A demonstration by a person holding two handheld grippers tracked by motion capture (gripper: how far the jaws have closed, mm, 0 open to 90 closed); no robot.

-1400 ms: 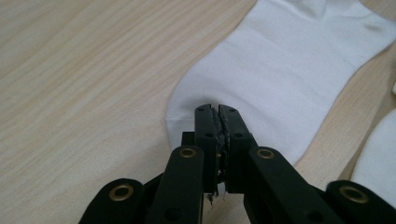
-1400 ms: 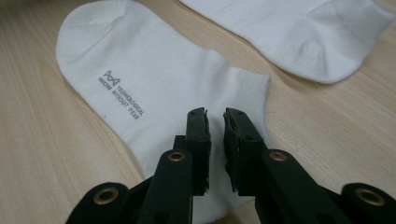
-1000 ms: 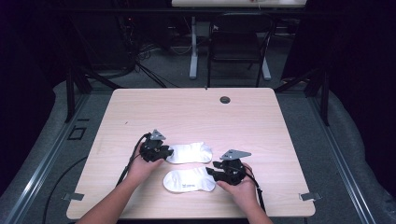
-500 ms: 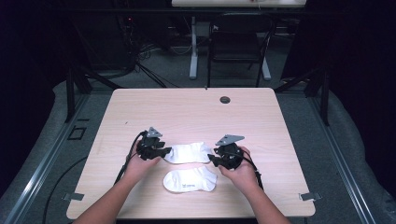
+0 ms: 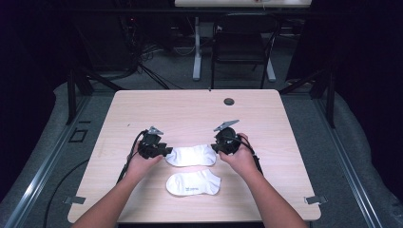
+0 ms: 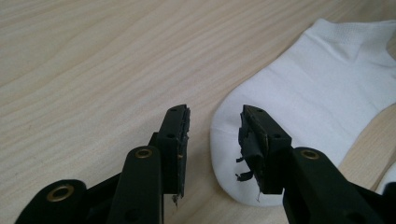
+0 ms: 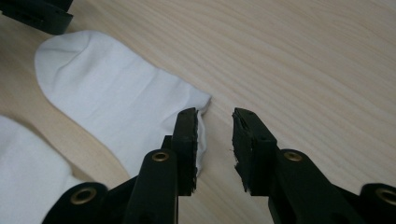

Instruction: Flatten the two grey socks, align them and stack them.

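Nearest the table's front edge lies a white ankle sock (image 5: 194,183), soft ribbed knit with small print on it, flat, its long axis running left to right. Just behind it a second white sock (image 5: 191,155) lies the same way, smooth and lightly creased, rounded toe at the left, cuff at the right. The left gripper (image 5: 164,152) is at its toe; in the left gripper view its worn black pads (image 6: 252,140) stand apart, having just narrowed a little, with the toe (image 6: 299,107) just beyond them. The right gripper (image 5: 215,148) is at the cuff; its jaws have been closing but remain parted, one pad beside the cuff's edge (image 7: 198,119). The table (image 5: 190,111) is pale wood-grain laminate with a round grommet (image 5: 229,101) near its far edge.
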